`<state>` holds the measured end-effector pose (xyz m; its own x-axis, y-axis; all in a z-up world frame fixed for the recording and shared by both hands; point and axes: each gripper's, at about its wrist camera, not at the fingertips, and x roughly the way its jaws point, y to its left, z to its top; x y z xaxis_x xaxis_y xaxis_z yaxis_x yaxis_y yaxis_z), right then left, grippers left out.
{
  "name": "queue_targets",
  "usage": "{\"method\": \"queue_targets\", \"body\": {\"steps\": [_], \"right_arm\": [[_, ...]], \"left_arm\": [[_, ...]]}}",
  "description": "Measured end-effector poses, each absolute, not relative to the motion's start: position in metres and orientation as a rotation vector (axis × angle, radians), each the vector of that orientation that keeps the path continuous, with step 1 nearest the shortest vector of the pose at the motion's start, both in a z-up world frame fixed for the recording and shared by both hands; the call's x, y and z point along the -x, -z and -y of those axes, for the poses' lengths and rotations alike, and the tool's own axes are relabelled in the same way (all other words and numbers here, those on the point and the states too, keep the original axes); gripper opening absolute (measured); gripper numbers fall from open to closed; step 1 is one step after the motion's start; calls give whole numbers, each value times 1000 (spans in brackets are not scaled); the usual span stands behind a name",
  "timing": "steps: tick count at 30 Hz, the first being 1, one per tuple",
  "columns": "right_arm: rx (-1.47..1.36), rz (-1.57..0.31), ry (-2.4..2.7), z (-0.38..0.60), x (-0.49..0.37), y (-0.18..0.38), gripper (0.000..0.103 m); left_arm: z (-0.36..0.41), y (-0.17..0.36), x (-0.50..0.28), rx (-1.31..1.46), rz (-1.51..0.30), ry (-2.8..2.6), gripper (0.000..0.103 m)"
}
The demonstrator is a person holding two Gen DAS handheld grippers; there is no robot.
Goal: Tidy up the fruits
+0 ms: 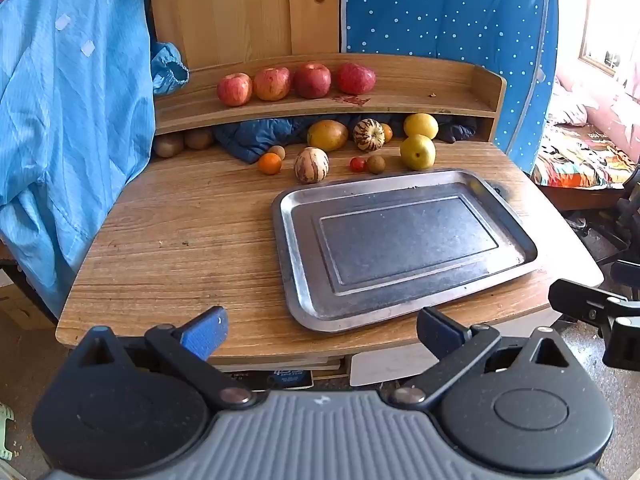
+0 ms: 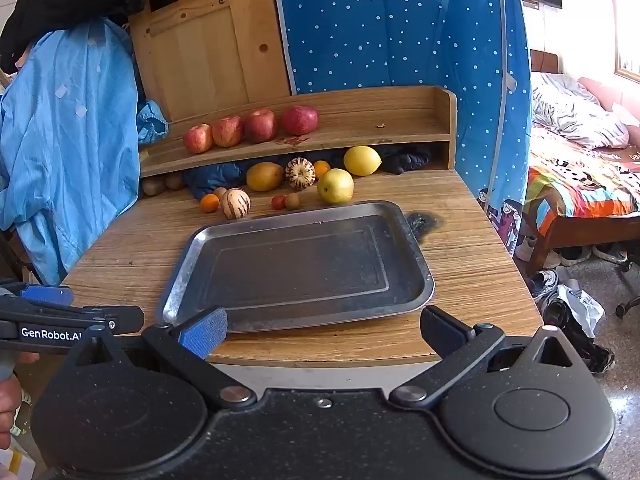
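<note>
Nearest the viewer, two hand-held grippers wait at the front edge of a wooden tabletop (image 1: 180,240). The left gripper (image 1: 320,332) has its blue-padded fingers spread wide apart and holds nothing. The right gripper (image 2: 322,330) is likewise spread wide and empty.

Just beyond them lies a rectangular metal tray (image 1: 288,216), dull grey and scuffed, with a raised rim. Nothing is in it, so the sorting appears not to have begun; every fruit seems left to move.

Behind the tray, loose fruit is scattered along the back of the tabletop. From left to right: a small orange (image 1: 269,163), a pale striped melon (image 1: 311,165), a small red tomato (image 1: 357,164) touching a brown kiwi (image 1: 376,164), and a yellow-green pear-like fruit (image 1: 417,152) just beside the tray's far corner. Farther back, partly tucked under a shelf (image 1: 400,100), sit a yellow-orange mango (image 1: 327,135), a second striped melon (image 1: 368,134) with another orange peeking from behind it, and a yellow lemon (image 1: 420,125). More brown kiwis rest in the shadow at far left, beside a crumpled dark blue cloth (image 1: 256,136).

Farthest, on top of the shelf, four red apples (image 1: 296,82) stand in a neat row, touching or nearly so. They may already count as arranged, though that is a judgement.
</note>
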<state>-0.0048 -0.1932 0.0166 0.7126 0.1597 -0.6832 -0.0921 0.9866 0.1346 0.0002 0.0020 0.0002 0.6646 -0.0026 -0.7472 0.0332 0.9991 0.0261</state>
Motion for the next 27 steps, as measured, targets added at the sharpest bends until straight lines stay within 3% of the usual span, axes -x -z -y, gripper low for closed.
{"method": "queue_targets", "body": {"steps": [27], "right_arm": [[-105, -774, -142, 196, 2, -13, 102]], "left_arm": [[2, 5, 0, -40, -858, 21, 102]]}}
